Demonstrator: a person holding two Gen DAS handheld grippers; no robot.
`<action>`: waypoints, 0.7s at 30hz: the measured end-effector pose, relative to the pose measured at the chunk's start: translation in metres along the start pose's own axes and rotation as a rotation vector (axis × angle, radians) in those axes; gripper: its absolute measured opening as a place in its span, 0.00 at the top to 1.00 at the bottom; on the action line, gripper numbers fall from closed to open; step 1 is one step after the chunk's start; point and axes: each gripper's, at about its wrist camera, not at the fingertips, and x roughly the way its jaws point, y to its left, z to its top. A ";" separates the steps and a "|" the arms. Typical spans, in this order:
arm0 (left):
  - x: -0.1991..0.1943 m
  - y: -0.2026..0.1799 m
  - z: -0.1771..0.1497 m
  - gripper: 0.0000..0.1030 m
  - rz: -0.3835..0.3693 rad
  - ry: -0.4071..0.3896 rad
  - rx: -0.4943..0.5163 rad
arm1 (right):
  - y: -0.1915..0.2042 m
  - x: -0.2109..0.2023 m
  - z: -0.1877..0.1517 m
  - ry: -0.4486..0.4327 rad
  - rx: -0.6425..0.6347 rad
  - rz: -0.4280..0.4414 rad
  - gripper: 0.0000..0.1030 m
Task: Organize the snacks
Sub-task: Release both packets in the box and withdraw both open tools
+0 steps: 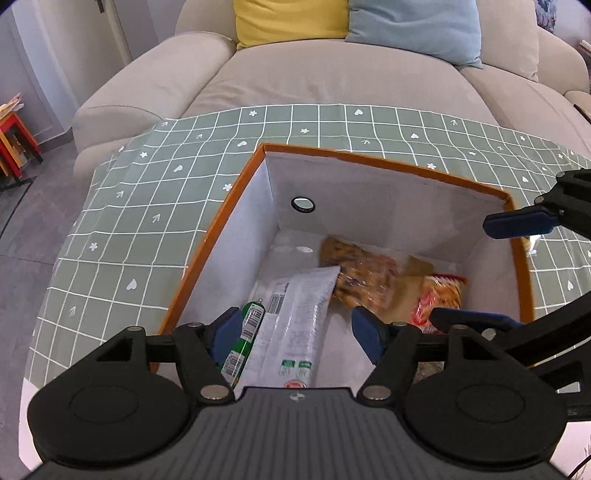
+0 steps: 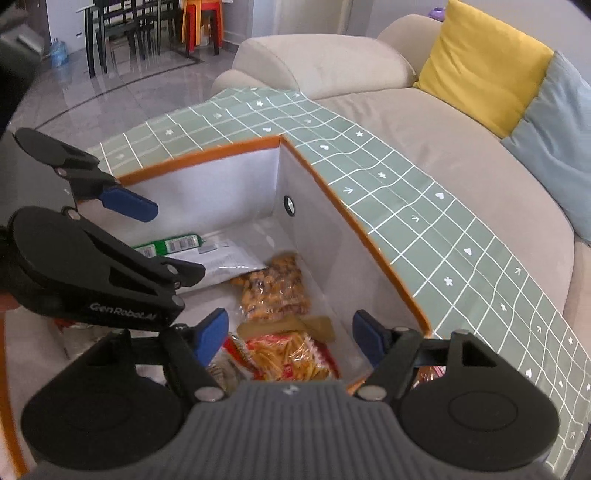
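Nearest the left wrist camera, the left gripper (image 1: 295, 328) is standing wide, nothing pressed between its blue pads; it is tilting steeply down over the box's near edge. Just beyond its pads, toward 12 o'clock, a green tube (image 1: 246, 332) and a white packet (image 1: 299, 314) are lying flat on the box floor, side by side and touching, lengthwise toward the far wall. I judge they are lying loose there because they have been dropped in rather than arranged.

In the right wrist view, the right gripper (image 2: 290, 332) is also gaping wide and empty, angled down over the box's other side. Right beneath it, at 6 o'clock, a red-and-yellow chip bag (image 2: 291, 360) is resting on the floor; a flat tan piece (image 2: 314, 325) is sitting just past it, and a clear bag of brown nuggets (image 2: 275, 291) is lying farther on toward 12 o'clock, its edge touching the white packet.

The orange-rimmed box (image 1: 384, 158) with white walls is holding all the snacks; it is sitting on a green checked cloth (image 1: 155, 192). A round grommet (image 1: 303, 204) is showing in the far wall. Farthest out, a beige sofa (image 1: 332, 81) is carrying a yellow cushion (image 1: 288, 22) and a blue cushion (image 1: 417, 29).

Both hands seem to be hovering above the box, with every visible snack already inside.
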 end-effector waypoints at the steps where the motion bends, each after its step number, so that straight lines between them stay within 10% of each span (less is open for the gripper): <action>1: -0.004 -0.002 -0.001 0.23 0.004 -0.003 0.003 | 0.000 -0.006 -0.001 -0.007 0.003 0.000 0.30; 21: -0.111 -0.089 -0.046 0.25 -0.131 -0.330 0.045 | -0.026 -0.141 -0.118 -0.250 0.389 -0.126 0.28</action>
